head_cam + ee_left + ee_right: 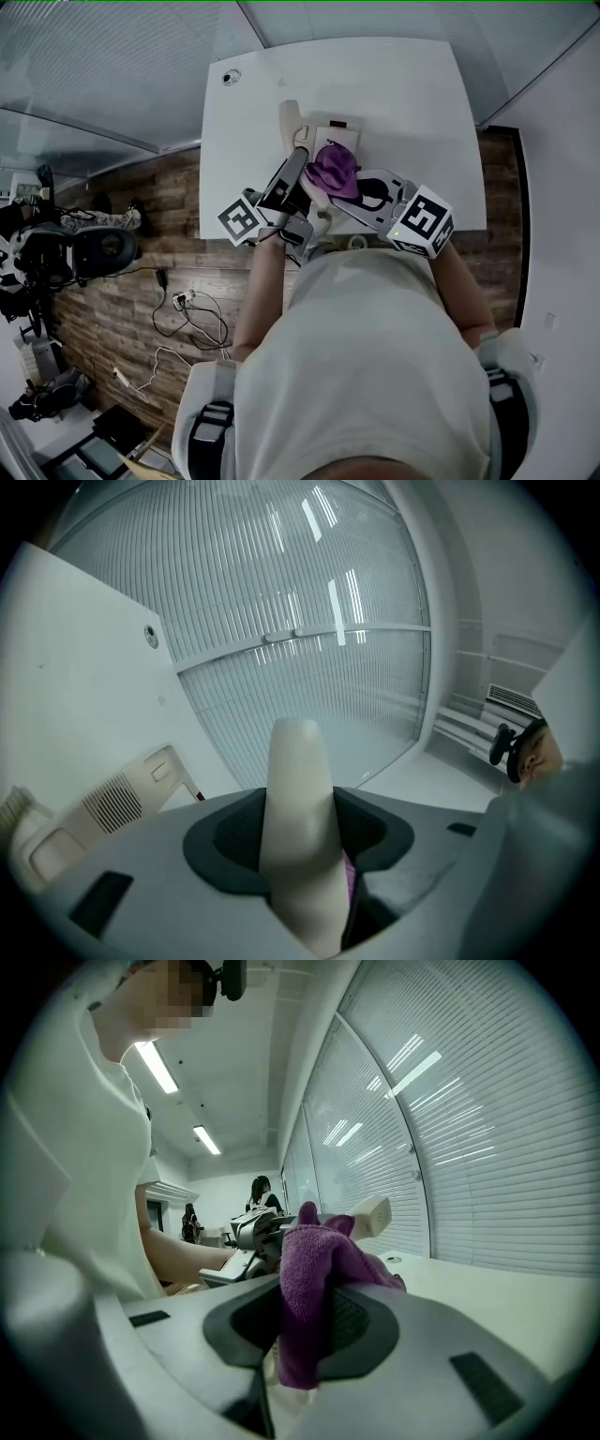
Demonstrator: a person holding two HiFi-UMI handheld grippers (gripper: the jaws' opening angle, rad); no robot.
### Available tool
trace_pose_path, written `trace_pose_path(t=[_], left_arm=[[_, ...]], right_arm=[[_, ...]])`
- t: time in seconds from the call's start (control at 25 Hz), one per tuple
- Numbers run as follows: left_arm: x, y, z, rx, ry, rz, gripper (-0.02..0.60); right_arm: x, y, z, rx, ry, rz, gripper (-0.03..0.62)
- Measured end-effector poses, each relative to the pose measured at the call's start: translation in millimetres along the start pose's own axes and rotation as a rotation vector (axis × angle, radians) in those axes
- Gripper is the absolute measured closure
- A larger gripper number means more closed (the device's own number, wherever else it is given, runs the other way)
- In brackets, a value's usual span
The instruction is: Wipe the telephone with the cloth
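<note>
The telephone handset (298, 789) is up off its base (339, 131), which sits on the white surface (412, 94). Our left gripper (292, 173) has its jaws clamped on the handset. The right gripper (367, 195) has its jaws pinching the purple cloth (333, 169), bunched right against the handset's lower part. We'd say we're mid-wipe on the handset, and the base looks like it's left to do.
</note>
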State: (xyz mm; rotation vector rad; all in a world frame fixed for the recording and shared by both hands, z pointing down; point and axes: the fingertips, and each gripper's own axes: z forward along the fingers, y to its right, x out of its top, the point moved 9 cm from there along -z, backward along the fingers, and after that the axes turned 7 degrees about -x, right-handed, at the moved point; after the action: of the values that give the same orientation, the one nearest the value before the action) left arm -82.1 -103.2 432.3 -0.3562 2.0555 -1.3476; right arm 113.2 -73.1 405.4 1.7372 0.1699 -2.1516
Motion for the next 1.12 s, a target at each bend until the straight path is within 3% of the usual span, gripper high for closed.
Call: trace_pose_path(t=[0.64, 0.84, 1.04, 1.12], left_arm=[[24.6, -6.1, -12.6, 0.053, 0.058, 0.056, 0.359], [25.8, -10.0, -16.8, 0.093, 0.042, 0.081, 0.358], [23.4, -20.4, -24.8, 0.182, 0.025, 0.098, 0.359], [25.4, -26.2, -29.5, 0.254, -0.010, 0.159, 0.359]], right_arm=[[-17.0, -7.4, 7.8, 0.021, -0.074, 0.020, 0.502], [-21.3, -1.0, 4.6, -0.032, -0.087, 0.017, 0.502], [-22.9, 9.5, -1.0, -0.116, -0.066, 0.040, 0.502], [-22.4, 13.1, -2.4, -0.141, -0.058, 0.043, 0.502]])
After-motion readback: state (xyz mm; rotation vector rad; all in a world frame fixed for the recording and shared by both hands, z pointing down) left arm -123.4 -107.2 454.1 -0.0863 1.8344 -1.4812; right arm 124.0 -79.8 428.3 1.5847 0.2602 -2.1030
